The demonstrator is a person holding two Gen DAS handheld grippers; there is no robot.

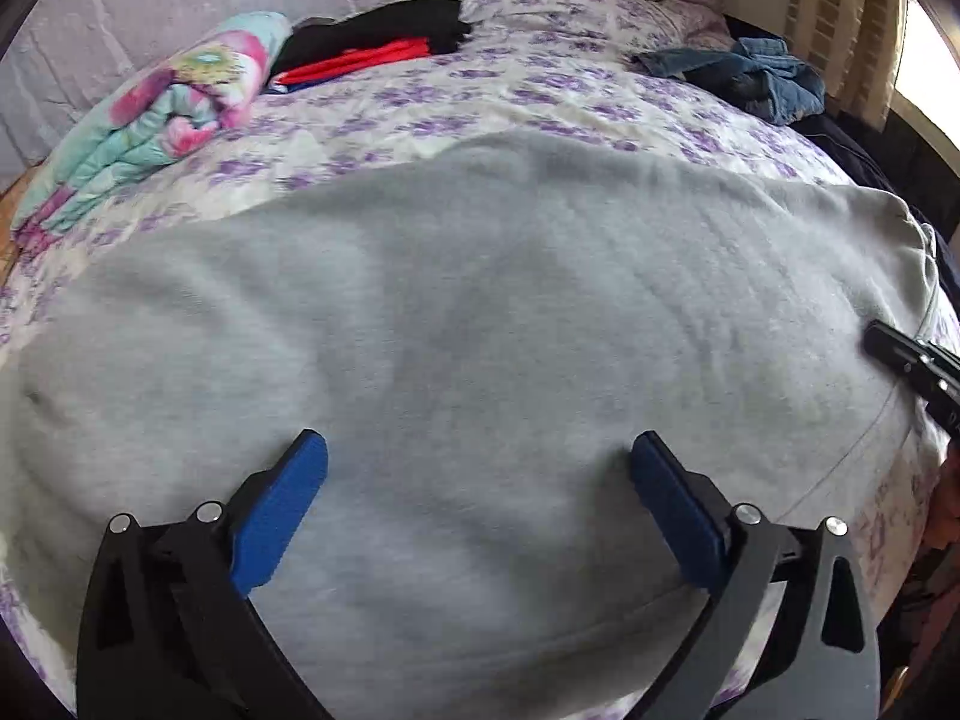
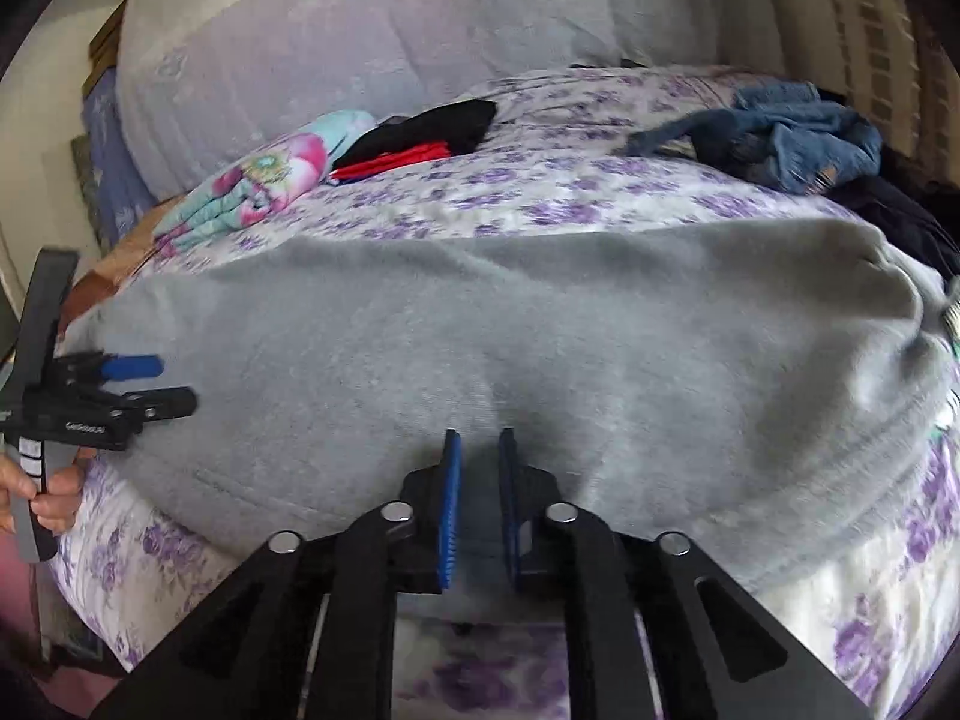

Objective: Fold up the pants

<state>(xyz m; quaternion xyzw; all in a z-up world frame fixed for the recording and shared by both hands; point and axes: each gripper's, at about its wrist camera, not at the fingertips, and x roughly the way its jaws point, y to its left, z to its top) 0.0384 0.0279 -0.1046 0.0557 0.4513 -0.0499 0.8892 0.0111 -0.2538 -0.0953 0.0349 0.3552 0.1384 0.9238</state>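
Observation:
Grey sweatpants lie spread flat across the bed, their long side running left to right. My left gripper hovers open just over their near part, its blue pads wide apart with cloth under them but not pinched. In the right wrist view the left gripper shows at the pants' left end, held by a hand. My right gripper is shut on the near edge of the grey sweatpants, a small fold of cloth between its pads. Only the tip of the right gripper shows at the right edge of the left wrist view.
The bed has a purple-flowered sheet. At the far side lie a rolled pink-and-teal blanket, folded black and red clothes and a heap of blue jeans. A pale padded wall stands behind.

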